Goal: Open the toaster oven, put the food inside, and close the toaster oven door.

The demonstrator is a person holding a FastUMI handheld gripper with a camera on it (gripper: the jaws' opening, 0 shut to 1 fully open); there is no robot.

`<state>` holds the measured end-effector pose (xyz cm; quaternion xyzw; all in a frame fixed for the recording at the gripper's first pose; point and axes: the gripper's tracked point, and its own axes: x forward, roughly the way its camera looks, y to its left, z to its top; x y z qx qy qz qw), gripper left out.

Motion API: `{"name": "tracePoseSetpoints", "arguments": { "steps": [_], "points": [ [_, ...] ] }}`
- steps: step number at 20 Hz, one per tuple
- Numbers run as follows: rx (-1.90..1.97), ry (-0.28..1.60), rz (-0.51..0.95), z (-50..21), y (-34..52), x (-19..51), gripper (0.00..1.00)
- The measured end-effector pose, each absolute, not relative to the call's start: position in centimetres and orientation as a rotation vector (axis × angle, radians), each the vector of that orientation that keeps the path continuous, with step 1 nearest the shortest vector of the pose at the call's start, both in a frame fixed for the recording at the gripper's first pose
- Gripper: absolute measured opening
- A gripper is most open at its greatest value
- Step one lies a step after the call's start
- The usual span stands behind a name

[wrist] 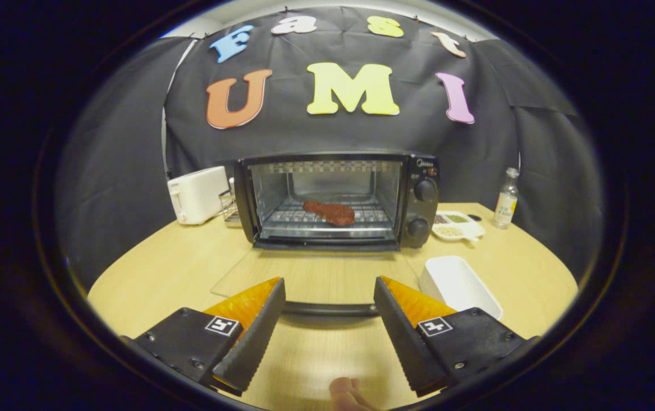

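My gripper (pixel 330 291) hangs low over the near edge of the wooden table (pixel 162 268), fingers spread wide, grasping nothing. A fingertip of my own hand (pixel 346 393) pokes in beneath them at the table's near edge.

Door handle (pixel 330 309): a dark bar lying across the gap between my fingertips, at their level, neither finger touching it as far as I can tell. It belongs to the glass door (pixel 310 274), which is folded fully down and lies flat over the table, the wood grain showing through the pane.

Just right of the lowered door, beside my right finger: a white rectangular tray (pixel 457 282), nothing in it.

Beyond the door, toward the middle of the far edge: the toaster oven (pixel 336 200), black casing, cavity open toward me. Food (pixel 329 212), a reddish-brown slab like a cut of meat, rests on the wire rack (pixel 299 220) inside, roughly centred. Two round knobs (pixel 424 190) stacked on the oven's right panel, one above the other.

Left of the oven, near the far left edge: a white pop-up toaster (pixel 197 194), with a small wire rack-like object (pixel 227 206) between it and the oven; too small to tell more.

Right of the oven: a white divided dish (pixel 457 225) holding small heaps of greenish and pale bits. Farther right, near the far right corner, an upright clear bottle (pixel 506 198) with a pale cap and a yellow label.
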<state>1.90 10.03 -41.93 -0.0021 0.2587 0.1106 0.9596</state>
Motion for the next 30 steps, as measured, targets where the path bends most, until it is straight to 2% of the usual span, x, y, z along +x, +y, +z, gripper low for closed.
{"name": "tracePoseSetpoints", "arguments": {
  "steps": [13, 23, 30],
  "points": [
    [0.012, 0.745, 0.192, -48.3, 10.5, 0.9, 0.99],
    [0.008, 0.748, 0.199, -48.3, 10.8, 1.1, 0.98],
    [-0.038, 0.664, 0.202, -45.9, 10.9, 2.2, 0.98]
  ]
}}
